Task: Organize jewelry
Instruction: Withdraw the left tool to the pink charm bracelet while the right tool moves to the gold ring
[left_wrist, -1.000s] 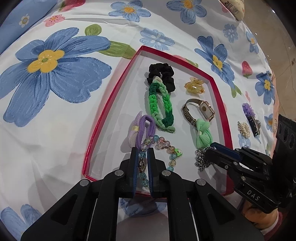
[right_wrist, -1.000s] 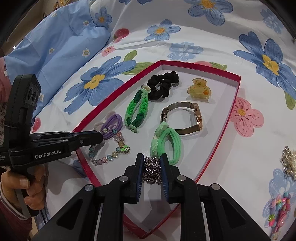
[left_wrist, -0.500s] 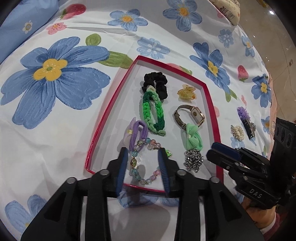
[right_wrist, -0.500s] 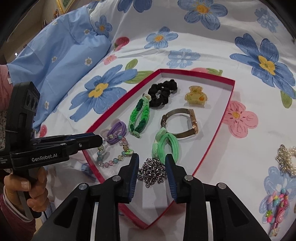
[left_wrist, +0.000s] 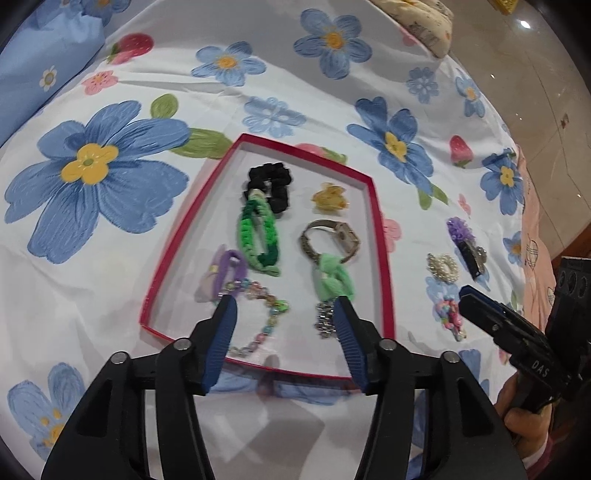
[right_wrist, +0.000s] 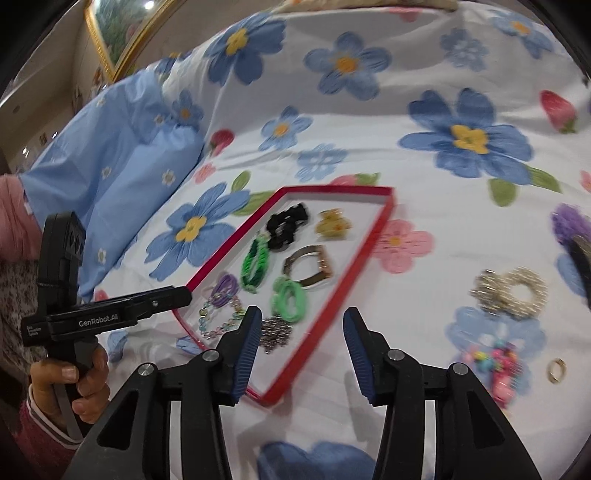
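Note:
A red-rimmed tray (left_wrist: 381, 229) (right_wrist: 345, 291) lies on the flowered bedspread. In it are a black scrunchie (left_wrist: 271, 184), a green braided band (left_wrist: 258, 236), a yellow claw clip (left_wrist: 328, 197), a watch (left_wrist: 332, 236), mint and purple hair ties, a bead bracelet (left_wrist: 267, 317) (right_wrist: 216, 325) and a silver chain (left_wrist: 325, 321) (right_wrist: 275, 334). My left gripper (left_wrist: 284, 306) hovers above the bracelet, jaws opening, touching nothing. My right gripper (right_wrist: 303, 317) hangs over the tray's near right rim, jaws opening, empty; the chain lies just left of it.
Right of the tray on the bedspread lie a pearl scrunchie (right_wrist: 513, 291), a purple flower clip (left_wrist: 465, 240), a colourful bead piece (right_wrist: 495, 362) and a small ring (right_wrist: 556, 369). A blue pillow (right_wrist: 122, 177) sits at the left. The bed's edge and tiled floor (left_wrist: 535, 92) are at the right.
The left gripper let go of the bead bracelet and the right let go of the silver chain. Both opened, rose and drew back; the right one swung to the right.

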